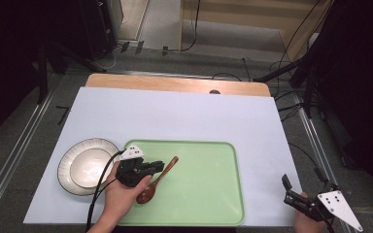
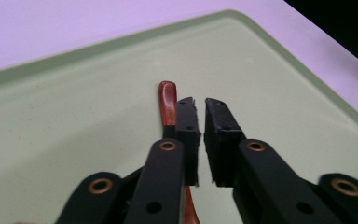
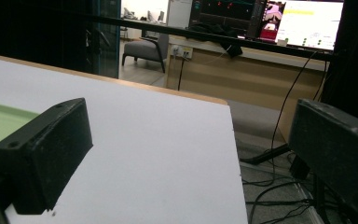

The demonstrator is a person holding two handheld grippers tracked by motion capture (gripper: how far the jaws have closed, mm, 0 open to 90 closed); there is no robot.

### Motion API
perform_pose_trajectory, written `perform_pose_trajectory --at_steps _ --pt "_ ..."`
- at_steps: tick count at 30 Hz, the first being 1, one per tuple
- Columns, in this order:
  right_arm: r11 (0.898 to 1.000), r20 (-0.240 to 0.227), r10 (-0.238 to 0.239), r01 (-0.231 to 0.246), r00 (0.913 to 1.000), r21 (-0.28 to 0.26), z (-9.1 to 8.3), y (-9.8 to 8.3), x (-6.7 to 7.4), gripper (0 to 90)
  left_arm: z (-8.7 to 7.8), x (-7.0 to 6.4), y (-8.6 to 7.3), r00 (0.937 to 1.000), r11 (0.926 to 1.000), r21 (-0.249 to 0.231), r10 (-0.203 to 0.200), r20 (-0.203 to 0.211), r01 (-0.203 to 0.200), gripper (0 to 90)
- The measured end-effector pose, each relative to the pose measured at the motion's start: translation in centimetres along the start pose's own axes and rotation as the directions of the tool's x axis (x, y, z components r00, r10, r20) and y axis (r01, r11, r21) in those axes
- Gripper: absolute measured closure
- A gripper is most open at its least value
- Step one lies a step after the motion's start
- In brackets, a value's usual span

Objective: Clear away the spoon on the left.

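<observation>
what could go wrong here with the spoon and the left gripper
1. The left gripper is shut with nothing between its pads, and the wooden spoon lies beside and under one jaw on the green tray. Lifting now would likely leave the spoon behind.
2. Pressing down to retry could push or spin the spoon across the tray.
3. The plate sits close to the left hand, so a wide swing might knock it.

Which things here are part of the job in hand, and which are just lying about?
In the job:
- wooden spoon
- green tray
- left tool, jaws nearly shut beside the spoon handle

Lying about:
- plate
- right tool, open, apart at the table edge
</observation>
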State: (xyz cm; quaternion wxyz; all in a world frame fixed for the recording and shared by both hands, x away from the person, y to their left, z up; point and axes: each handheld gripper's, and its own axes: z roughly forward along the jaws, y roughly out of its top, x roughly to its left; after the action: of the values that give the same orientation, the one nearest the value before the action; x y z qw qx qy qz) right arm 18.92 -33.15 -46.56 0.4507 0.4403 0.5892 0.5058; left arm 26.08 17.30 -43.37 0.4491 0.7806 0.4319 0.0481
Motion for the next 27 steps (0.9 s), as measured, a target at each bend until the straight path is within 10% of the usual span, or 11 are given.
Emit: perform_pose_trajectory --at_steps 14,21,24,27 --pt "1.0 -0.001 0.0 0.0 1.0 0.0 0.0 0.0 0.0 0.0 -3.0 0.8 -0.2 0.9981 0.9921 -0.125 0.019 0.059 -0.011 78.8" --pt "1.0 -0.001 0.0 0.0 1.0 0.0 0.0 0.0 0.0 0.0 -5.1 1.4 -0.2 0.9932 0.976 -0.218 0.032 0.112 -0.007 53.3" --pt "1.0 -0.001 -0.001 0.001 1.0 0.001 0.0 0.0 0.0 0.0 -6.4 2.0 -0.3 0.982 0.9588 -0.284 0.06 0.179 -0.006 33.3" --pt "1.0 -0.001 -0.002 0.002 1.0 0.0 0.0 0.0 0.0 0.0 -7.2 2.0 -0.4 0.9827 0.9521 -0.303 0.092 0.161 -0.04 14.4"
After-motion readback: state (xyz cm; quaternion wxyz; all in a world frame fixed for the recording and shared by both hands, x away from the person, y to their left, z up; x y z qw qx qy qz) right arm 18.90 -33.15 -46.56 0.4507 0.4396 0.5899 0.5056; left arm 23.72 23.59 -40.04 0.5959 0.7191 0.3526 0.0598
